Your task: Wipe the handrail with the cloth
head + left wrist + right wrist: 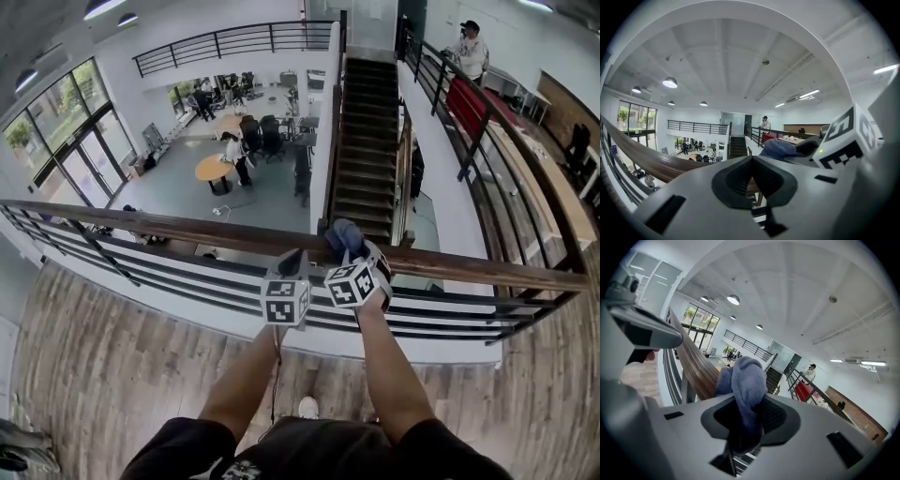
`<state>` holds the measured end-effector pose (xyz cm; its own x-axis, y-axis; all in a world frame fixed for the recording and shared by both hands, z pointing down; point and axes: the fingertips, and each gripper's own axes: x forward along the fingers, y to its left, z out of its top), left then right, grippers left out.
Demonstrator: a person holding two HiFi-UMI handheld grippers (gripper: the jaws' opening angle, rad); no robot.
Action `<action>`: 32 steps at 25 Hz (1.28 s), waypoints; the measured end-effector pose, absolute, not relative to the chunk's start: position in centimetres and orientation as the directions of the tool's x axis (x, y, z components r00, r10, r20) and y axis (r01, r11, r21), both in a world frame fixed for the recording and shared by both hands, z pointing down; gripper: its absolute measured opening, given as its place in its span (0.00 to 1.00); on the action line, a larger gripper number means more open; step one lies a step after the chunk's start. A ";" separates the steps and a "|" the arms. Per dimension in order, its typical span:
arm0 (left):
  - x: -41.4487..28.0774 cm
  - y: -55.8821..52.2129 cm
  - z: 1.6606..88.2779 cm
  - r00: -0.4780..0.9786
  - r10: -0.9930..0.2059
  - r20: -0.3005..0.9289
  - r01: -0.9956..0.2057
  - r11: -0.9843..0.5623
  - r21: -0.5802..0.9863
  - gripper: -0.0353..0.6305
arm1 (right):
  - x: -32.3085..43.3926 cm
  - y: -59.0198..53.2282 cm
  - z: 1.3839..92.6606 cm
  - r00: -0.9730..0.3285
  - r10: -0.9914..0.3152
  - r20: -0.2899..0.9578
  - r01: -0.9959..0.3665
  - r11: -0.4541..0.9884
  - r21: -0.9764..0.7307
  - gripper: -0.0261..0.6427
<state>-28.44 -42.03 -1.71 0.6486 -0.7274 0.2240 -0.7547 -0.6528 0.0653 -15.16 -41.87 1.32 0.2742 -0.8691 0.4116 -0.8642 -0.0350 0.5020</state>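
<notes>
Blue-grey cloth [343, 236] bunched atop brown wooden handrail [187, 225], rail's long axis left to right across head view; pinched between fingers of right gripper [749, 416]. Left gripper [751, 177] just beside, fingers pressed together, empty.

Head view: high up, facing forward and steeply down over the handrail [187, 225] to the lower floor [272, 187], with the staircase [366, 141] ahead. Left gripper view: low, close beside the handrail, facing along it toward the staircase. Right gripper view: likewise close, looking along the handrail. All three share the handrail and staircase.
</notes>
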 end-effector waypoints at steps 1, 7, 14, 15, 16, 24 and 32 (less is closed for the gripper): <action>-27.6 -41.6 -1.7 0.650 -0.725 0.227 -0.753 -0.655 0.063 0.06 | -14.2 -41.4 1.3 0.282 -0.869 0.407 -0.860 -0.041 0.509 0.20; -20.9 -38.1 -1.4 0.654 -0.715 0.247 -0.744 -0.667 0.039 0.06 | -6.9 -37.7 1.4 0.300 -0.861 0.410 -0.861 -0.060 0.506 0.20; -12.1 -33.8 -1.5 0.658 -0.709 0.253 -0.740 -0.670 0.049 0.06 | 2.9 -32.8 0.9 0.323 -0.860 0.395 -0.854 -0.086 0.512 0.20; -10.5 -32.9 -1.4 0.659 -0.707 0.256 -0.740 -0.671 0.051 0.06 | 4.4 -32.0 0.8 0.323 -0.860 0.395 -0.856 -0.087 0.510 0.20; -9.0 -32.1 -1.3 0.658 -0.707 0.260 -0.740 -0.670 0.051 0.06 | 5.9 -31.2 0.8 0.323 -0.860 0.394 -0.856 -0.088 0.509 0.20; 1.4 -27.1 -1.2 0.653 -0.713 0.255 -0.745 -0.666 0.044 0.06 | 15.9 -25.5 0.8 0.320 -0.869 0.379 -0.861 -0.100 0.499 0.20; 7.7 -23.0 -1.6 0.668 -0.702 0.246 -0.731 -0.680 0.044 0.06 | 24.0 -21.2 0.7 0.353 -0.857 0.375 -0.857 -0.136 0.496 0.20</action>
